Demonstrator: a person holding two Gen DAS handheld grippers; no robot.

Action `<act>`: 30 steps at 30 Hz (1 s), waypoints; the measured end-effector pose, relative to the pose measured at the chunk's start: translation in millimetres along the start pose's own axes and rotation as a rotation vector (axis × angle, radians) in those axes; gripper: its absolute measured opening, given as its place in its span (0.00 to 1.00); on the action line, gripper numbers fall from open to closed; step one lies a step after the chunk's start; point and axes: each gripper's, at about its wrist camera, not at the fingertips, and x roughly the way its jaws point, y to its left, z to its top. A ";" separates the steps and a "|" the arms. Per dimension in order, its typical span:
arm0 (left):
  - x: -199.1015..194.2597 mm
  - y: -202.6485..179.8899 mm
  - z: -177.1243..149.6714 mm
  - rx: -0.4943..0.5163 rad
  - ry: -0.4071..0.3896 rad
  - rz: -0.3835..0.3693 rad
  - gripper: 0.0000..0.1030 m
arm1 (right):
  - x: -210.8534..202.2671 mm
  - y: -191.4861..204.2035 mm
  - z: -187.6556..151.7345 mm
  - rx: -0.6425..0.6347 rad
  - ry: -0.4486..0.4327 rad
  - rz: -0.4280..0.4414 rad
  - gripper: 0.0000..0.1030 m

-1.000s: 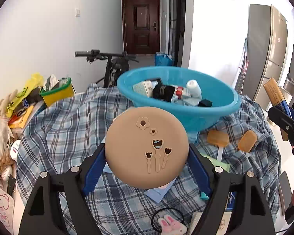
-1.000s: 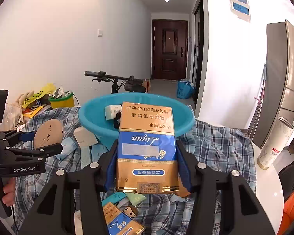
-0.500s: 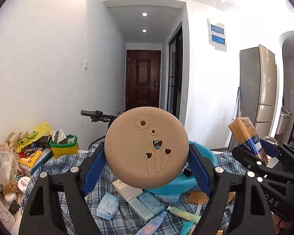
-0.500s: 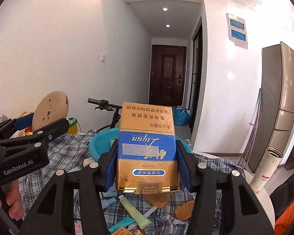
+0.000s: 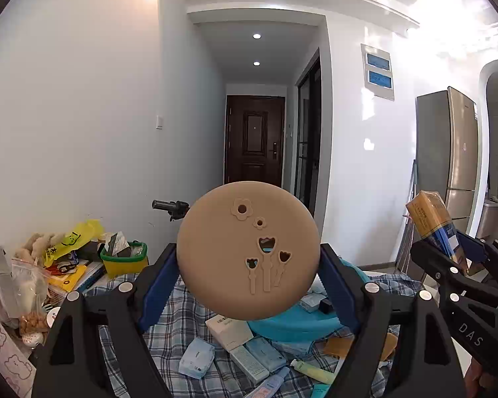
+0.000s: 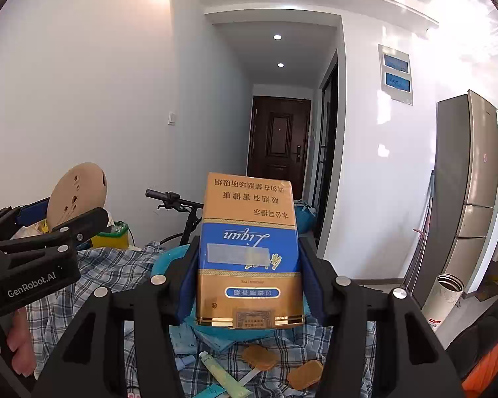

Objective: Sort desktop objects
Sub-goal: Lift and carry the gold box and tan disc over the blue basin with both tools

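My left gripper (image 5: 249,278) is shut on a round tan disc (image 5: 249,248) with flower cut-outs, held upright above the table; the same disc (image 6: 78,195) shows at the left of the right wrist view. My right gripper (image 6: 249,282) is shut on a gold and blue cigarette carton (image 6: 249,252), held high and nearly level; the carton (image 5: 431,225) appears at the right of the left wrist view. Below both sits a blue plastic basin (image 5: 298,323) on a plaid cloth (image 5: 182,315), mostly hidden behind the held things.
Small boxes, tubes (image 5: 312,371) and tan pads (image 6: 259,356) lie scattered on the cloth. A green and yellow basket (image 5: 124,262) and cluttered bags stand at the left. A bicycle handlebar (image 6: 172,197), a fridge (image 6: 468,182) and a white cup (image 6: 443,295) are beyond.
Both grippers have risen and tilted up with their loads, so the basin and table dropped low in view and the hallway and ceiling came into sight. Both grips held.
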 end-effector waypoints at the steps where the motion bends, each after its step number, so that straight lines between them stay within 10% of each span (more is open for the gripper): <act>1: -0.9 -0.7 0.1 0.005 -0.006 0.003 0.81 | -0.9 -0.8 -1.3 0.000 0.002 -0.002 0.51; 12: 23.6 -5.4 -0.3 0.012 0.008 0.007 0.82 | 7.6 -9.8 0.5 0.007 -0.004 -0.017 0.52; 30: 207.5 -13.0 34.7 -0.035 -0.014 -0.063 0.82 | 154.4 -47.5 39.1 0.029 0.034 -0.103 0.52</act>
